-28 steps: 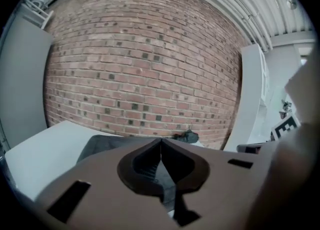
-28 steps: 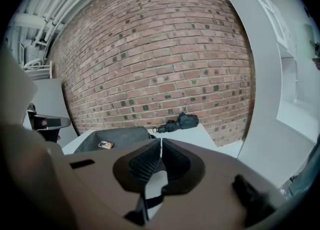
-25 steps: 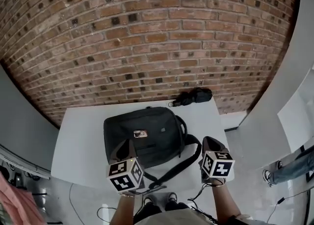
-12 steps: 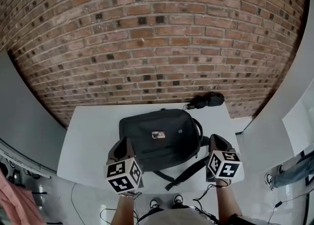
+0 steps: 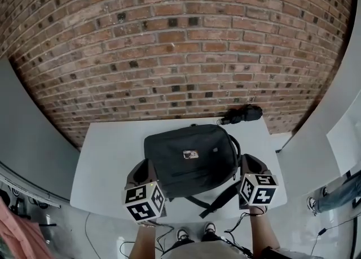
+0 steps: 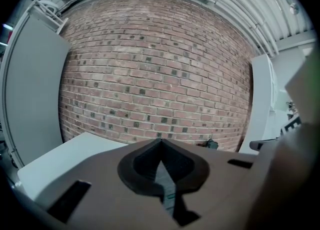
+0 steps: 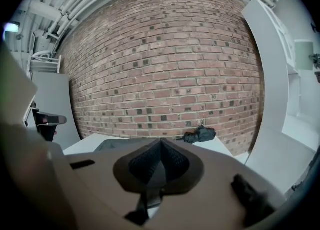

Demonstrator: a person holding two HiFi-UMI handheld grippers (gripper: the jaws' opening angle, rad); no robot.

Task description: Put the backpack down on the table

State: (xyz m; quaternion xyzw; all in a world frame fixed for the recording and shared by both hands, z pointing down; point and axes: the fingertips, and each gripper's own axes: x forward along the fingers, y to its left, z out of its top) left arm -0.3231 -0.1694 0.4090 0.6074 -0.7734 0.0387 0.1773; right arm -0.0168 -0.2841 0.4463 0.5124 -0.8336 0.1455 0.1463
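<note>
Brick wall (image 5: 180, 38) backs white table (image 5: 107, 162) bearing backpack (image 5: 192, 159), perhaps umbrella (image 5: 242, 114).

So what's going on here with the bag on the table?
A person holds a gripper in each hand at the near edge of a white table. The black backpack lies flat on the table, and one strap trails off the near edge. The left gripper and right gripper are both shut and empty, and appear clear of the bag. What looks like a folded umbrella lies at the far right corner by the brick wall.
</note>
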